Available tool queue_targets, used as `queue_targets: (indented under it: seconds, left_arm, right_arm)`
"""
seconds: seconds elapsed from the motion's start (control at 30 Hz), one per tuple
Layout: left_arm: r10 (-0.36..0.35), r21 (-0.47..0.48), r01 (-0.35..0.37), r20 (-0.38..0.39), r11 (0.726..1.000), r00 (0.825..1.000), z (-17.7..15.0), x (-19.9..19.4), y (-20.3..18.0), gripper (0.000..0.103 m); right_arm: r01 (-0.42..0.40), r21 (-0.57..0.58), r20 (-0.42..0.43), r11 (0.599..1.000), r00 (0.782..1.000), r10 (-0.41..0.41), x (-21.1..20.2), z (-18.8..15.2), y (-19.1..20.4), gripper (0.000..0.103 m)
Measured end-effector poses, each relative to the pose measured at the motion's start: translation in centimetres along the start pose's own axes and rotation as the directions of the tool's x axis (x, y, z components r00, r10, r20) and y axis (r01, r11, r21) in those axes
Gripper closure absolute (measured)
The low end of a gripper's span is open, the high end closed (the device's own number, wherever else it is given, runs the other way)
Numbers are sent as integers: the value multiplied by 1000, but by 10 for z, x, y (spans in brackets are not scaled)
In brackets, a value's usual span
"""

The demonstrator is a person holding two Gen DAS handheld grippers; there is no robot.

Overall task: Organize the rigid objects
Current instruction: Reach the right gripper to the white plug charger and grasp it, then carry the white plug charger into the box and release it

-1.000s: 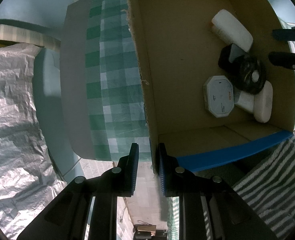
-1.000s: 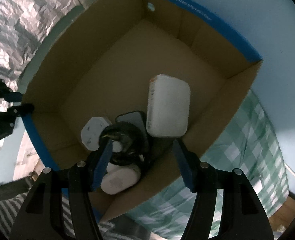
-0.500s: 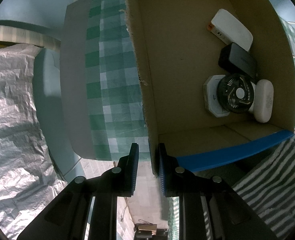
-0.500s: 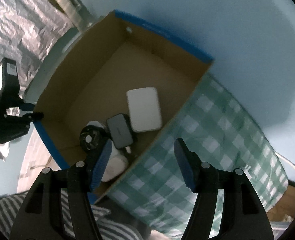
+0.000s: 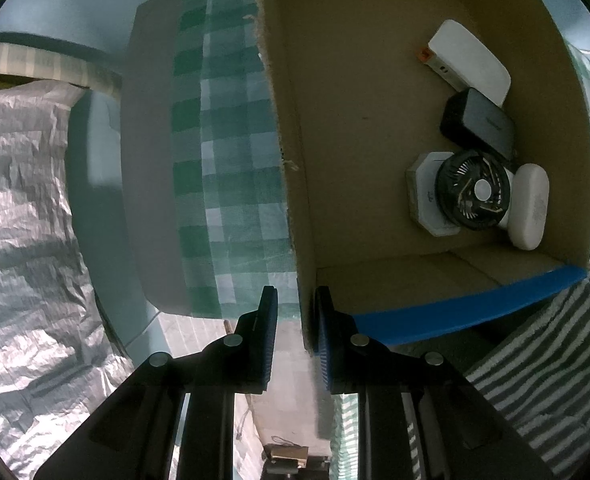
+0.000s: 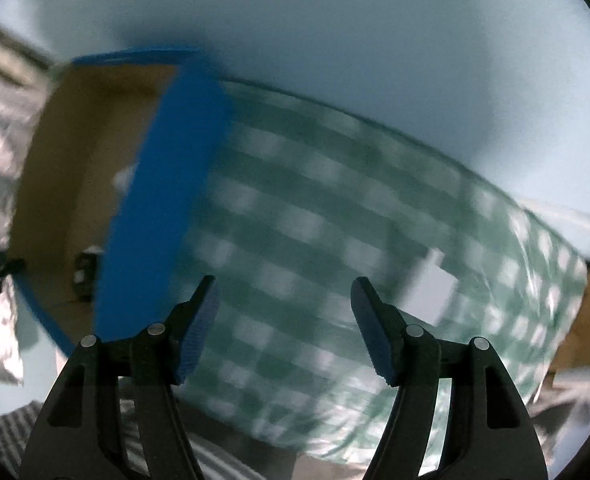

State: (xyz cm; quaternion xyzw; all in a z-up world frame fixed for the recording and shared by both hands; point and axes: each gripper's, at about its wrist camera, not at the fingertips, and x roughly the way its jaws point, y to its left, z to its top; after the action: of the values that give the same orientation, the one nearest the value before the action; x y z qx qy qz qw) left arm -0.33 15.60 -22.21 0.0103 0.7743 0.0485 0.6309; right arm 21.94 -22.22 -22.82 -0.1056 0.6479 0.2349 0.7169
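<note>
Cardboard box dead ahead of the left gripper, whose blue pads are pinched onto the box's near corner wall, right where the blue-taped rim begins. That left wrist view looks straight down inside: a white power bank farthest off to the right, a black slab-shaped device just nearer and touching it, then a black round fan lying on top of a white octagonal box, with a white oval case pressed against the fan's right side. Over on the right wrist view, none of that is readable; everything is smeared with blur, and the dark shape low in the box might be one of those items, hard to say. The right gripper hangs with its jaws spread wide and nothing between them, above the green checked cloth, with the box off to its left.
</note>
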Motion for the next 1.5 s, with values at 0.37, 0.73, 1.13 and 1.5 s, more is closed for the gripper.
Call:
queue_targets:
  seconds: [0.37, 0.73, 1.13, 1.5]
  left_arm:
    - [7, -11, -7, -16, 1000, 1000, 2, 2, 0, 84]
    - [5, -19, -5, -18, 1000, 1000, 1, 1, 0, 84]
    - [2, -13, -2, -17, 1000, 1000, 1, 1, 1, 84]
    - [4, 3, -4, -15, 1000, 1000, 1, 2, -2, 84]
  right_arm:
    - [40, 278, -47, 960, 999, -28, 43, -15, -114, 35]
    - [60, 335, -96, 940, 995, -30, 82, -14, -136, 36]
    - [72, 323, -98, 944, 994, -42, 86, -10, -137, 54]
    - [52, 181, -81, 982, 996, -38, 48, -8, -90, 54]
